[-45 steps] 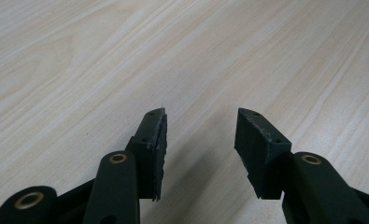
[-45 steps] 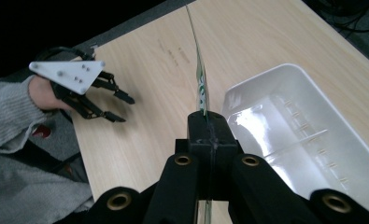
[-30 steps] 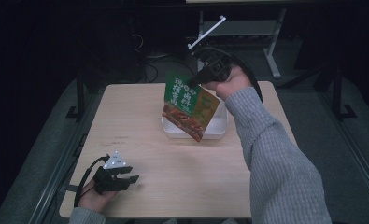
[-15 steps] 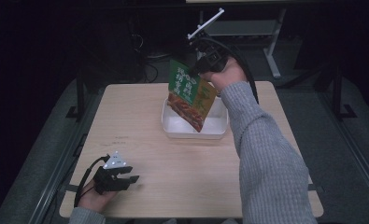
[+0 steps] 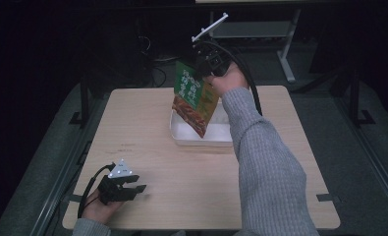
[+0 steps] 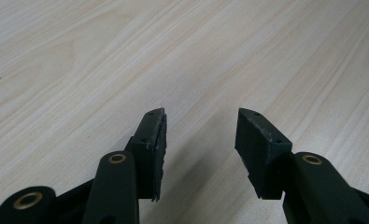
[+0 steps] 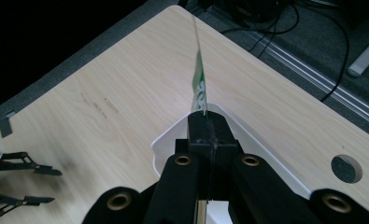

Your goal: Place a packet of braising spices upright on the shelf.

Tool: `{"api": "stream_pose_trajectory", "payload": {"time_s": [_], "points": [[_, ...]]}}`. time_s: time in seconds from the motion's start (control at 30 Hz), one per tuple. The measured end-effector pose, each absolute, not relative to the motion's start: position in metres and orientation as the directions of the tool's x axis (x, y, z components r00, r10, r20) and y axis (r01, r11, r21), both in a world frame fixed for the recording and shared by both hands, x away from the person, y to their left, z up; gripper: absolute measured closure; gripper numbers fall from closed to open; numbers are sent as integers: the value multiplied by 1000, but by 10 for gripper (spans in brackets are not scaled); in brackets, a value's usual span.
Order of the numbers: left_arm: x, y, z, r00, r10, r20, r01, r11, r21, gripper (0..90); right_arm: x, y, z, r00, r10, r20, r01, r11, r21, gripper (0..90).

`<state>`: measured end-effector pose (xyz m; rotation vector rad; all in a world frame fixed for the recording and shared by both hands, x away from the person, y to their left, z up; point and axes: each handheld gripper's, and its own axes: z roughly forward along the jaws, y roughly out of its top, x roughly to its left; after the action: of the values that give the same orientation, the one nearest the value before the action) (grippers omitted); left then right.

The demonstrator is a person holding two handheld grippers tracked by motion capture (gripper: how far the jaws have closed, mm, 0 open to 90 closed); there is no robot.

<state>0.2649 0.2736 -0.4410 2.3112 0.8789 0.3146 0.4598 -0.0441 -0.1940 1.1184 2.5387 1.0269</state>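
Raised right claw (image 5: 205, 73) pinches packet (image 5: 194, 98), seemingly above tray (image 5: 201, 137).

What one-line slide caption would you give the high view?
The right gripper lifts a green food pouch above a white tray, while the open left gripper rests on the wooden table.

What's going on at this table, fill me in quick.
A person is working with a claw in each hand. The right claw is shut on the top edge of a green and orange food pouch, holding it in the air, tilted, over a white tray at the far middle of the wooden table. The left claw rests open on the table's near left corner, with nothing between its jaws.
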Motion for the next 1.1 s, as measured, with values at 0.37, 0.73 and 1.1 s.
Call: {"api": "stream_pose_trajectory", "payload": {"time_s": [0.37,0.73,1.1], "points": [[265,273,-441,748,663,-2,511,-575,639,528,461,-46,-198,-690,718,97,581,468,666,900],[265,273,-441,749,663,-2,510,-574,640,528,467,-40,-211,-674,734,89,595,467,654,900],[265,273,-441,749,662,-2,509,-573,642,528,480,-36,-240,-656,747,109,632,464,621,900]]}}
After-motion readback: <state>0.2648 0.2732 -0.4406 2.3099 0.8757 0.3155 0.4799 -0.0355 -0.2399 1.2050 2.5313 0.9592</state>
